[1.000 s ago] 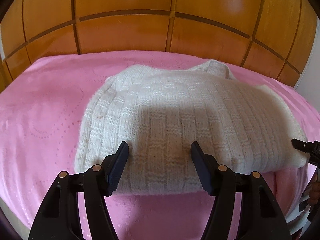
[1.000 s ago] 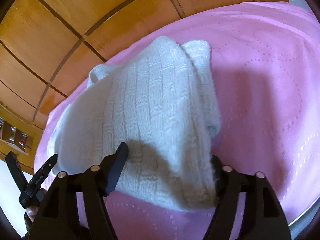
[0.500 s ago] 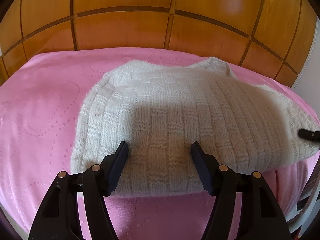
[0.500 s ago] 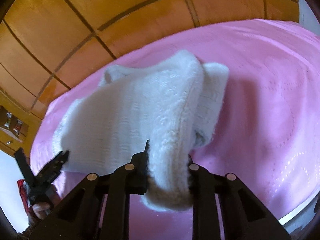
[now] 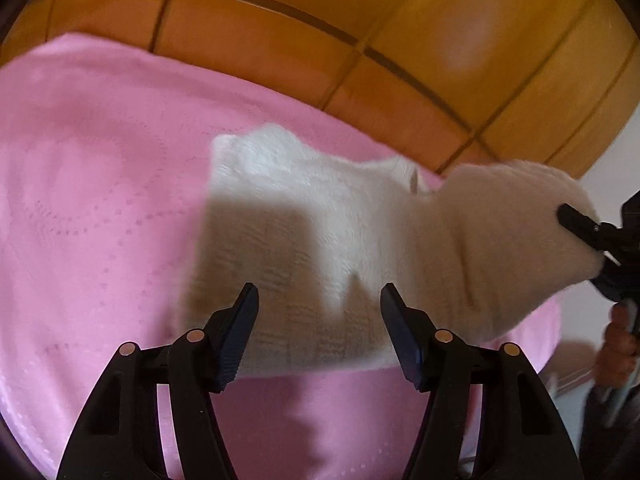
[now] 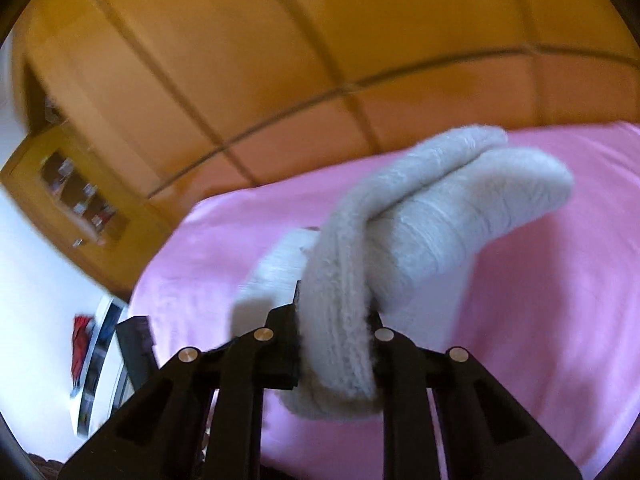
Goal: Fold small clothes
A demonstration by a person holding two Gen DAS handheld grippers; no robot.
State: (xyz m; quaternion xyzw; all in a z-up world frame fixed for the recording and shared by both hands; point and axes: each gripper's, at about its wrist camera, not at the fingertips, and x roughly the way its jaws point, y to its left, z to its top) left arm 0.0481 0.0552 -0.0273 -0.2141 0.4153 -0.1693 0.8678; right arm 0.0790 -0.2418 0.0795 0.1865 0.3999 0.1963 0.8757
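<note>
A folded white knit sweater [image 5: 320,216] lies on a pink bedspread [image 5: 88,184]. My left gripper [image 5: 318,320] is open and empty, its fingers just above the sweater's near edge. My right gripper [image 6: 334,336] is shut on the sweater's [image 6: 432,216] right end and holds that end lifted off the bed. It shows at the right of the left wrist view [image 5: 580,226], gripping the raised end. The views are blurred by motion.
A wooden panelled headboard [image 5: 360,20] rises behind the bed. A wooden cabinet [image 6: 76,192] with small items stands left of the bed in the right wrist view. The bed's near edge is below my left gripper.
My right gripper closed on the sweater's right end and has lifted it up off the bed. The left gripper has stayed open and swung its view to the left.
</note>
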